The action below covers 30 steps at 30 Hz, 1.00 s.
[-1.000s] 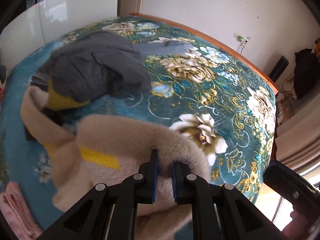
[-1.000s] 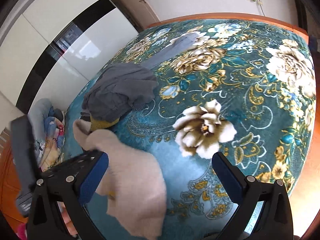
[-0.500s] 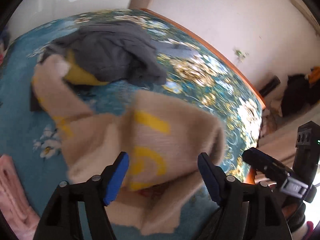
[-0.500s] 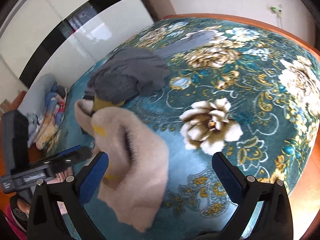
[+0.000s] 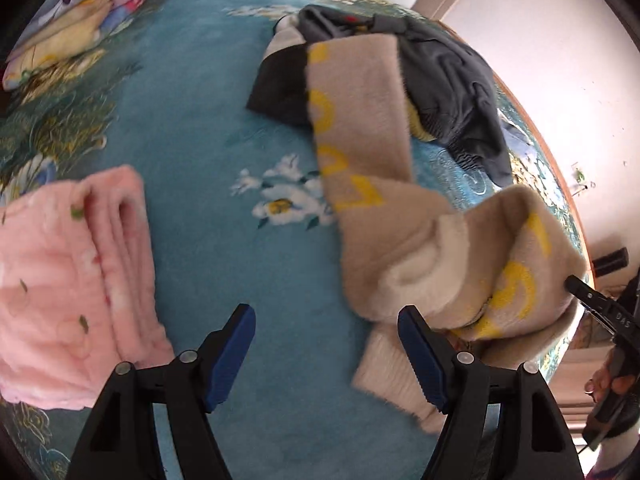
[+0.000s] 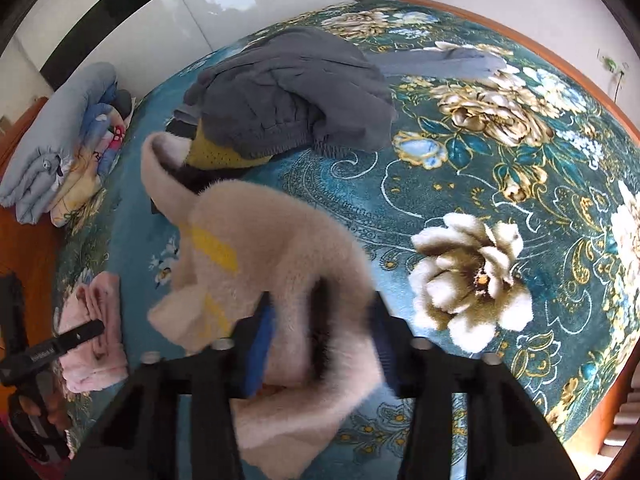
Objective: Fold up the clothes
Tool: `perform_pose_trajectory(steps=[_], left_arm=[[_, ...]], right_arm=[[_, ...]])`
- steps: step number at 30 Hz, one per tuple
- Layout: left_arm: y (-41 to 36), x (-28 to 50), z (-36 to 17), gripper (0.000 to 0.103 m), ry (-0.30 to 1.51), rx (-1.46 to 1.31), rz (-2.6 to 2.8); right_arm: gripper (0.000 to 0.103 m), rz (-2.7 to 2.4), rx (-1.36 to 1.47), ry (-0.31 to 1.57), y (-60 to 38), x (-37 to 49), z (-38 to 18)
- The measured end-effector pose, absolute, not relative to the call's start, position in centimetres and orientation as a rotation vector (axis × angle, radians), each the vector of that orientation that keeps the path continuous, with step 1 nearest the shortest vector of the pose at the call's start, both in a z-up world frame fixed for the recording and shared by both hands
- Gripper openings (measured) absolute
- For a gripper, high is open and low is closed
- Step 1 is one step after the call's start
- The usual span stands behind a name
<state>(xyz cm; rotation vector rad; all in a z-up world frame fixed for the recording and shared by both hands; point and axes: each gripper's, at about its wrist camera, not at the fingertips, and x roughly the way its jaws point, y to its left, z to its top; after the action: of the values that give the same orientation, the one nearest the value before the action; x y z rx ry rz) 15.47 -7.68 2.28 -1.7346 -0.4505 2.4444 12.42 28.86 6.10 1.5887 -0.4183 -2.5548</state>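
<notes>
Fuzzy beige garment point(image 6: 276, 264) lies bunched on the floral bedspread point(image 6: 500, 168).
Left gripper point(image 5: 326, 344) stands released; right gripper point(image 6: 324, 344) straddles the cloth, grasp unclear.

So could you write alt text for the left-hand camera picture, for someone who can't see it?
Seen from the left gripper, whose blue-padded fingers stand open over a teal floral bedspread, a fluffy beige garment with yellow lettering lies crumpled to the right. A folded pink blanket sits on the left, a grey garment lies further back, and the right gripper touches the beige garment's edge.
</notes>
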Motion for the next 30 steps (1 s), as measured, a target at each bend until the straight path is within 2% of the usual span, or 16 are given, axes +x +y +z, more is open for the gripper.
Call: perform_pose_trajectory(steps=[3, 6, 9, 12, 15, 17, 21, 22, 30], left_arm=[[-7.1, 15.2, 2.1, 0.077, -0.484, -1.752, 2.402], [-6.0, 14.6, 2.2, 0.077, -0.492, -1.755, 2.360], [-5.2, 14.5, 1.9, 0.077, -0.480, -1.754, 2.331], [-4.4, 14.7, 2.2, 0.077, -0.453, -1.761, 2.329], [-4.6, 14.8, 2.2, 0.077, -0.475, -1.776, 2.336], [-5.3, 14.7, 2.0, 0.077, -0.505, -1.788, 2.334], [-5.6, 14.2, 0.9, 0.077, -0.604, -1.815, 2.287], [-5.4, 13.9, 0.5, 0.077, -0.633, -1.820, 2.269], [-3.4, 10.3, -3.8, 0.077, -0.993, -1.867, 2.137]], right_arm=[[0.029, -2.510, 1.578, -0.393, 29.2, 12.7, 6.5], [0.025, -2.492, 1.570, -0.338, 29.2, 13.2, 6.7], [0.023, -2.532, 1.550, -0.404, 30.5, 13.3, 6.9], [0.022, -2.604, 1.556, -0.606, 34.1, 13.0, 6.6], [0.022, -2.666, 1.572, -0.897, 39.0, 13.0, 5.2], [0.002, -2.710, 1.613, -1.082, 42.3, 13.5, 3.9], [0.001, -2.704, 1.723, -1.342, 47.4, 15.1, 1.4], [0.002, -2.694, 1.731, -1.354, 47.9, 15.4, 1.1], [0.003, -2.621, 1.664, -0.951, 41.8, 11.2, 3.6]])
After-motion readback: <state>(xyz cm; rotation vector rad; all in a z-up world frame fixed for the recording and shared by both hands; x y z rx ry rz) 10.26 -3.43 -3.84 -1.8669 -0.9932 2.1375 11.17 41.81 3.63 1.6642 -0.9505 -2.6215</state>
